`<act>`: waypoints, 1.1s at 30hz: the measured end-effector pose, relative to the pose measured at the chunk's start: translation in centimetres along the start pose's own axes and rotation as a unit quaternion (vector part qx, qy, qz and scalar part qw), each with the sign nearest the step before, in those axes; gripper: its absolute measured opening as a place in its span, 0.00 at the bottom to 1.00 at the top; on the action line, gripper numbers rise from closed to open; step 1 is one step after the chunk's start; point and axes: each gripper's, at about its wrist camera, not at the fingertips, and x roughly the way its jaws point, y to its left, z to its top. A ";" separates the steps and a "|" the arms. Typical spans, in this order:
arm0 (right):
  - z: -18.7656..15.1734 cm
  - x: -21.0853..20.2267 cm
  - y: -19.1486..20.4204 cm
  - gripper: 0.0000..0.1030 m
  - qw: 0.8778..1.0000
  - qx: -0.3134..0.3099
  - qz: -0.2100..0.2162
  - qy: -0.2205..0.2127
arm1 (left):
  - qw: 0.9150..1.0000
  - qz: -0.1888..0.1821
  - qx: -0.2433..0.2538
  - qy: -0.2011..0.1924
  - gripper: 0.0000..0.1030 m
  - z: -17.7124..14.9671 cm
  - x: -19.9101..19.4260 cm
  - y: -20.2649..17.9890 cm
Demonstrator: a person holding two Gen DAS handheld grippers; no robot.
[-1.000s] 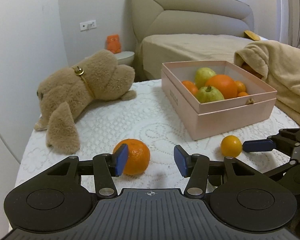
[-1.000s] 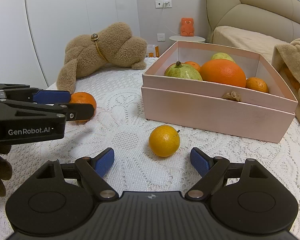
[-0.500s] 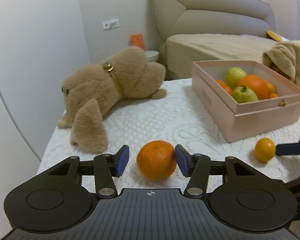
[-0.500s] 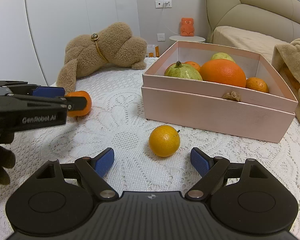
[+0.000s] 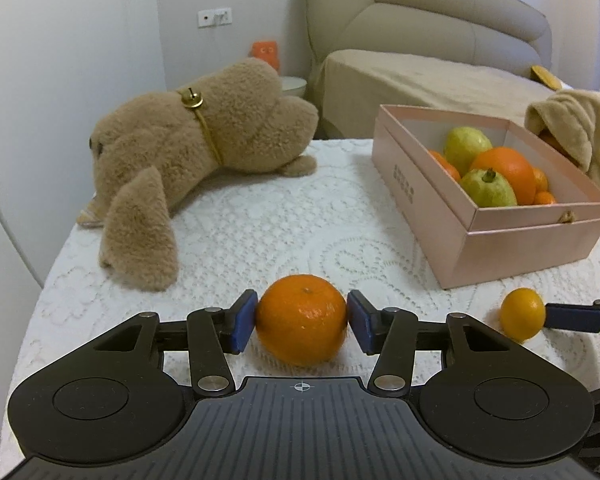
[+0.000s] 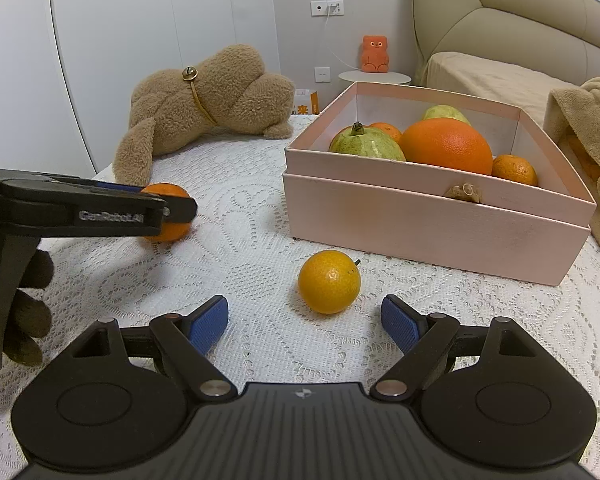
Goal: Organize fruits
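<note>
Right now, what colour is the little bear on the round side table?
Orange; the small bear figure shows best in the right wrist view.

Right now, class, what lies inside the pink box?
Inside the pink box: a large orange, two green guavas, and small oranges. Anything beneath them is covered.

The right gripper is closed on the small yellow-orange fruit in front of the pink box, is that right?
Not quite. In the right wrist view the right gripper is open, and the small yellow-orange fruit lies just ahead of its fingertips, untouched, in front of the pink box.
</note>
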 end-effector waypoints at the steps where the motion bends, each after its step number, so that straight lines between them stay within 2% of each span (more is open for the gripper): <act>1: 0.0 0.0 0.0 0.82 1.000 0.000 0.000 0.000 | 1.000 0.001 0.001 0.000 0.53 0.0 0.0 0.0; 8: 0.0 0.0 0.0 0.82 1.000 0.000 0.000 0.000 | 1.000 -0.010 -0.008 -0.005 0.52 -0.2 -0.5 0.4; 16: -0.3 -1.4 -1.3 0.82 0.999 0.020 0.028 -0.021 | 0.996 -0.091 -0.016 -0.022 0.51 -2.4 -5.2 -0.1; 18: -0.6 -1.8 -1.4 0.79 0.999 0.012 0.026 -0.020 | 0.995 -0.102 -0.014 -0.018 0.51 -3.1 -5.7 -0.2; 20: -0.8 -1.8 -1.3 0.62 1.000 0.004 0.024 -0.008 | 0.994 -0.110 -0.017 -0.015 0.51 -3.8 -5.8 -0.4; 21: -0.9 -1.6 -1.3 0.59 1.000 0.004 0.023 -0.003 | 0.993 -0.114 -0.017 -0.014 0.51 -4.0 -5.8 -0.5; 27: 0.7 -0.3 -1.4 0.56 1.000 0.008 -0.013 -0.003 | 0.992 -0.124 -0.024 -0.013 0.51 -4.7 -5.6 -0.6; 29: 1.3 0.6 -1.4 0.47 1.000 0.005 -0.026 0.010 | 0.991 -0.129 -0.028 -0.015 0.51 -4.9 -5.7 -0.4; 33: 1.7 0.7 -0.9 0.38 0.999 -0.007 -0.034 0.020 | 0.990 -0.133 -0.042 -0.015 0.51 -5.2 -5.4 0.0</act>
